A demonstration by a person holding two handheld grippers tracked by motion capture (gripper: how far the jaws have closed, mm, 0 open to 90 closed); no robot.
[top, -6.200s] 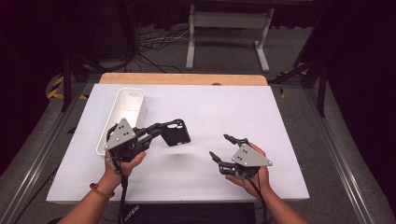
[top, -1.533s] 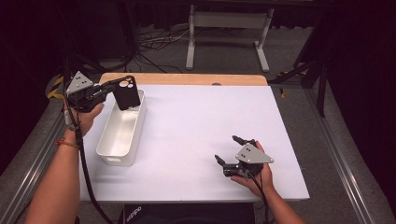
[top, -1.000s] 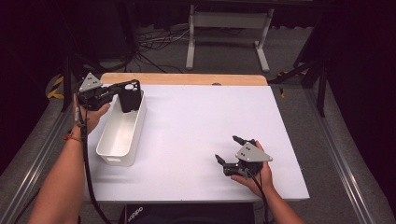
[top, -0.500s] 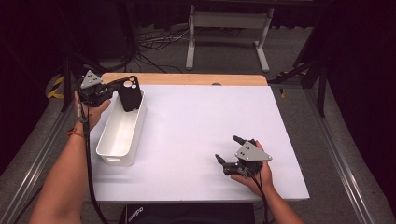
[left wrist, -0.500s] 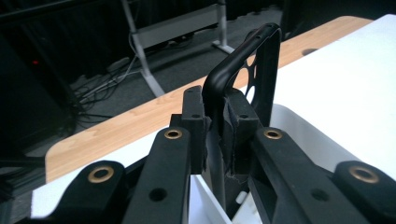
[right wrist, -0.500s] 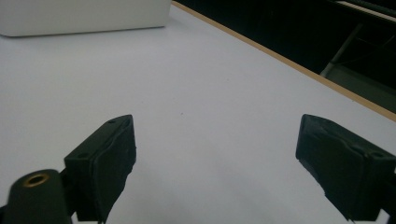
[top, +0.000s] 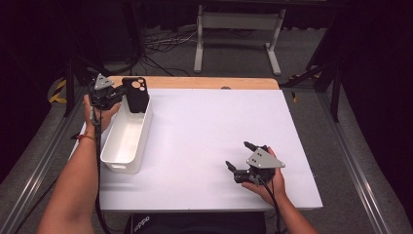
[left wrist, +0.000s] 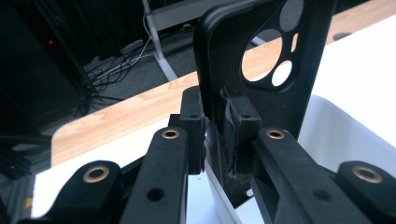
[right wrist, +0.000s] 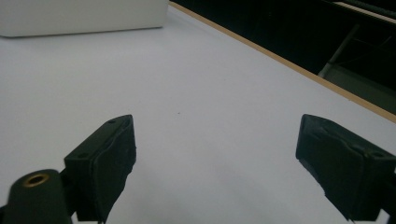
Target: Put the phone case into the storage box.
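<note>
- Two hand-held grippers work over a white table (top: pixel 204 131), one near the far left corner and one toward the near right.
- The left gripper (top: pixel 117 92) is held up at the far left, above the far end of a white bin (top: pixel 127 139); its jaws are pinched on a black phone case (top: pixel 136 93).
- From the left gripper view, the phone case (left wrist: pixel 261 65) stands roughly upright between the two pads, clamped at its lower edge, its camera cut-outs toward the top and the wooden table edge (left wrist: pixel 116 112) visible through them.
- From the high view, the case hangs over the bin's far end, its lower part at about rim level; whether it touches the bin I cannot tell.
- The bin is long and rectangular, lying lengthwise along the left side of the table, and nothing else shows inside it.
- The right gripper (top: pixel 238 158) rests low at the near right of the table in the person's right hand (top: pixel 268 183), well apart from the bin.
- Its jaws are spread wide with nothing between them; the right gripper view shows bare white tabletop (right wrist: pixel 210 107) in the gap and the bin's side (right wrist: pixel 84 16) far off at the top left.
- A strip of wood (top: pixel 195 82) runs along the table's far edge, with dark floor and cables beyond.
</note>
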